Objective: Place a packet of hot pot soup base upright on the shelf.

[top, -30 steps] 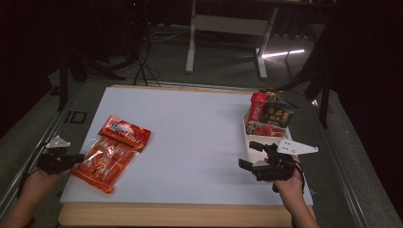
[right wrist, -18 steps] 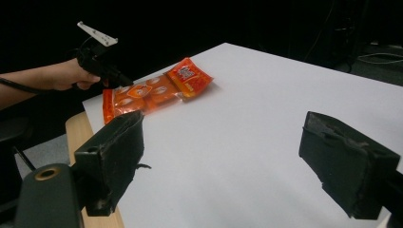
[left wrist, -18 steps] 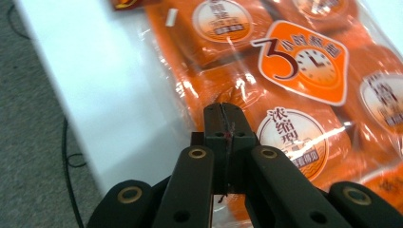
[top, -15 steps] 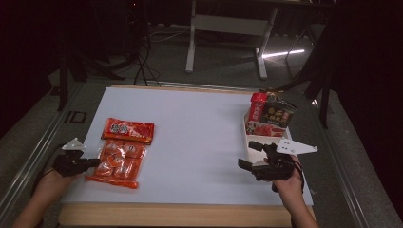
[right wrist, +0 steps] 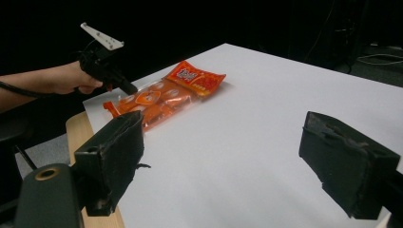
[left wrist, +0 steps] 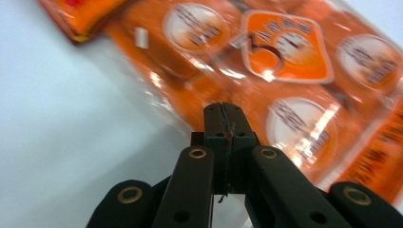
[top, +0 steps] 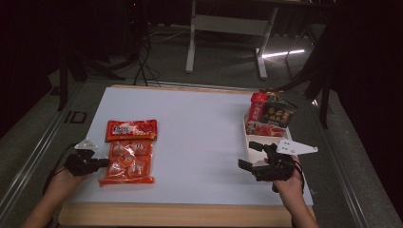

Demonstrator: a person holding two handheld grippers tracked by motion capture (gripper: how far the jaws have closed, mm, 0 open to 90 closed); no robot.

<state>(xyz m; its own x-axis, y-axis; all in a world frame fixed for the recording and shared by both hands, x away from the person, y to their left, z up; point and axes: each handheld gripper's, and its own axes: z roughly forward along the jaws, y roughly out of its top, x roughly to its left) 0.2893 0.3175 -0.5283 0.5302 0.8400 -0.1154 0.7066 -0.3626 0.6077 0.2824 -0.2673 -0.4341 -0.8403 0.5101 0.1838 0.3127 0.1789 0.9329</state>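
The orange snack pack (top: 127,163) lies differently from a second ago: back then it slanted off toward the table's left edge, and now it sits squarer, drawn in a little toward the middle, its top edge touching or just under the red packet (top: 131,129) beside it. The left gripper (top: 102,164) has travelled with it, jaws pressed together on the clear left rim of the pack (in the left gripper view the two black tips meet with the plastic film pinched between them). The right gripper (top: 251,156) has not moved; it hovers low over the right side of the table (top: 199,118) with its jaws spread wide and nothing between them, just in front of the white tray (top: 248,137) that holds more snack bags at the right edge. Between the two grippers the white tabletop runs bare, a broad open stretch from the pack across to the tray and back to the far edge. The pack's near edge lies close to the wooden front lip, and its left side is not far from the table's left border.
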